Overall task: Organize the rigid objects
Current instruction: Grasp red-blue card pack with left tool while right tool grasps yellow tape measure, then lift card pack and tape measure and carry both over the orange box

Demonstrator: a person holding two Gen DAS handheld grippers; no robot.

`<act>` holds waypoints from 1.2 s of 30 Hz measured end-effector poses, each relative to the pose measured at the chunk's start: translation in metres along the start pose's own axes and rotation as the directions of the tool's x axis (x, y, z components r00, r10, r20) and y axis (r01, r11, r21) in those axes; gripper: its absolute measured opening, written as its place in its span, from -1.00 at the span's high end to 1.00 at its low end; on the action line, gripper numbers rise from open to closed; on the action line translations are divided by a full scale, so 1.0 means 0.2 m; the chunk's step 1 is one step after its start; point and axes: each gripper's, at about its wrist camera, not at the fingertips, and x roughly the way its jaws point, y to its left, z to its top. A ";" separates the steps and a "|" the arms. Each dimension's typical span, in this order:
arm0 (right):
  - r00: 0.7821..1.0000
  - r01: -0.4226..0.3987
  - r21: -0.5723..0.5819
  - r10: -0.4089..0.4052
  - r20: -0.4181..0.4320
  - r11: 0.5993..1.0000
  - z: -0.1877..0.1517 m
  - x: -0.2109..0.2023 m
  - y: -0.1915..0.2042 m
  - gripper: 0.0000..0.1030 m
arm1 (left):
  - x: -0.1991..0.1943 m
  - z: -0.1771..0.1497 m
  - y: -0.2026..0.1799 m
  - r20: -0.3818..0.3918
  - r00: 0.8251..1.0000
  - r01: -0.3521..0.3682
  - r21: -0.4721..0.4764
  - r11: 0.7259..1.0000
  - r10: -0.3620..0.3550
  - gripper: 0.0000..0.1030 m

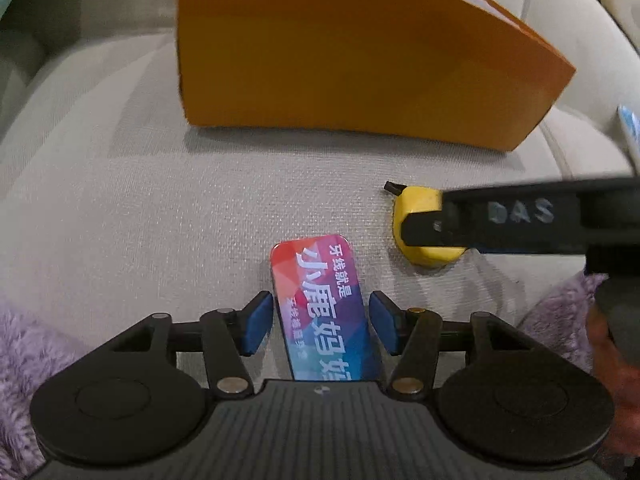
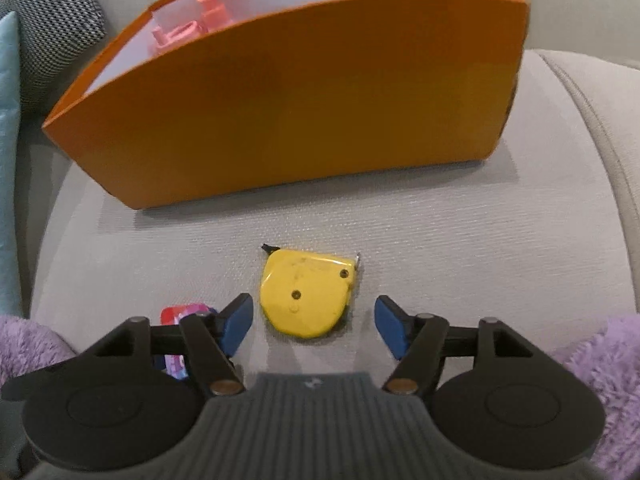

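A flat red-and-blue floss box [image 1: 320, 304] with white Chinese print lies on the beige sofa cushion. My left gripper [image 1: 318, 326] is open, its blue pads on either side of the box with small gaps. A yellow tape measure [image 2: 306, 292] lies flat to the right of it. My right gripper [image 2: 314, 324] is open, with its pads astride the tape measure's near end. In the left wrist view the tape measure [image 1: 420, 202] is partly covered by the right gripper's black finger [image 1: 520, 220]. An orange box [image 2: 288, 100] stands behind, holding pink plastic items [image 2: 196, 24].
Purple fluffy fabric [image 2: 604, 368] lies at both near corners. A grey patterned cushion [image 2: 52, 24] and a teal cushion [image 2: 8, 152] sit at the left. The sofa seam [image 2: 600, 120] curves at the right.
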 end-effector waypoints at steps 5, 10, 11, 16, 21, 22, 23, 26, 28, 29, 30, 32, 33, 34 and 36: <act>1.000 0.024 -0.042 -0.024 0.003 0.999 0.02 0.05 0.04 -0.33 | 0.01 0.01 -0.02 0.015 1.000 0.009 0.019 1.000 -0.009 -0.06; 0.999 0.035 -0.083 -0.033 0.020 0.996 0.02 0.06 0.05 -0.14 | -0.03 -0.02 0.01 0.041 0.999 0.027 0.024 0.999 -0.028 -0.01; 0.999 0.030 -0.085 -0.028 0.020 0.996 0.02 0.05 0.05 -0.14 | -0.03 -0.02 0.01 0.042 0.999 0.032 0.024 0.999 -0.033 0.00; 0.999 0.020 -0.090 -0.017 0.031 0.996 0.01 0.01 0.03 -0.13 | -0.07 -0.03 0.08 0.054 0.997 0.059 0.008 0.998 -0.059 0.02; 0.997 0.027 -0.104 -0.020 0.069 0.994 0.01 -0.08 0.01 -0.13 | -0.11 -0.03 0.12 0.086 0.995 0.054 0.001 0.999 -0.054 0.02; 0.996 0.029 -0.107 -0.020 0.083 0.994 0.02 -0.10 0.01 -0.13 | -0.13 -0.02 0.13 0.094 0.994 0.055 -0.002 0.998 -0.055 0.02; 0.995 0.031 -0.107 -0.021 0.096 0.994 0.02 -0.12 0.00 -0.13 | -0.14 0.01 0.16 0.102 0.993 0.059 -0.005 0.998 -0.058 0.02; 0.992 0.022 -0.111 -0.008 0.126 0.994 0.03 -0.19 -0.01 -0.13 | -0.21 0.01 0.20 0.127 0.989 0.082 -0.023 0.996 -0.078 0.02; 0.990 0.015 -0.126 0.003 0.144 0.992 0.03 -0.24 -0.02 -0.13 | -0.27 0.02 0.22 0.160 0.982 0.107 -0.032 0.994 -0.100 0.02; 0.988 0.012 -0.140 0.010 0.155 0.990 0.05 -0.25 -0.01 -0.13 | -0.30 0.03 0.23 0.175 0.979 0.115 -0.035 0.993 -0.107 0.02; 0.986 0.010 -0.154 0.016 0.167 0.988 0.06 -0.27 -0.01 -0.13 | -0.33 0.04 0.23 0.192 0.975 0.121 -0.033 0.992 -0.112 0.02; 0.980 0.010 -0.181 0.027 0.197 0.983 0.08 -0.33 0.00 -0.13 | -0.40 0.07 0.24 0.224 0.968 0.122 -0.028 0.992 -0.113 0.02; 0.978 0.013 -0.186 0.027 0.207 0.982 0.10 -0.35 0.01 -0.13 | -0.41 0.08 0.24 0.231 0.966 0.128 -0.030 0.991 -0.118 0.02; 0.976 0.012 -0.189 0.029 0.214 0.982 0.11 -0.37 0.01 -0.13 | -0.44 0.10 0.25 0.242 0.961 0.145 -0.037 0.989 -0.132 0.02; 0.972 -0.007 -0.202 0.054 0.229 0.979 0.15 -0.43 0.02 -0.13 | -0.50 0.15 0.24 0.266 0.950 0.179 -0.043 0.983 -0.161 0.02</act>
